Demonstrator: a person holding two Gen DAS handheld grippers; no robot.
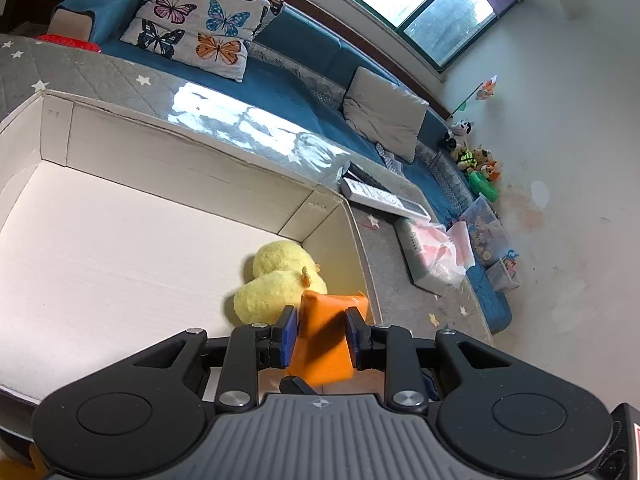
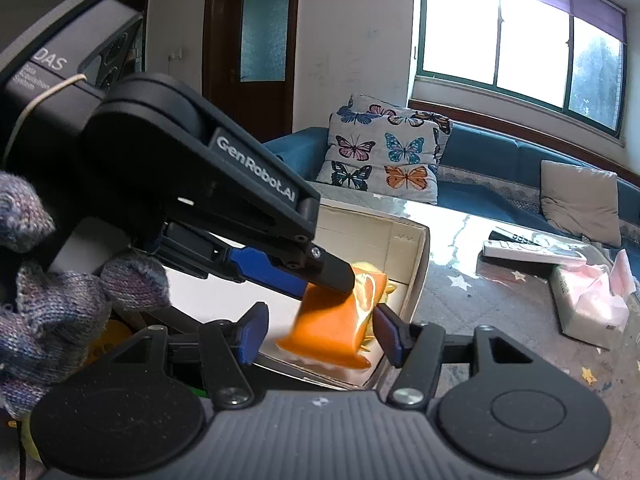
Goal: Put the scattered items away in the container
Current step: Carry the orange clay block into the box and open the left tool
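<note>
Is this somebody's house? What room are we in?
Most likely a living room at home. There is a long blue sofa with a butterfly pillow under a big window, and remote controls lie on the low table.

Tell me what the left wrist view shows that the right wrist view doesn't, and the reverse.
Only the left wrist view shows the yellow plush toy whole on the box floor, and small toys along the far wall.

Only the right wrist view shows the left gripper from outside, the open right gripper below it, the gloved hand and a door.

Both show the orange packet clamped by the left gripper above the cardboard box, plus the butterfly pillow and remote control.
</note>
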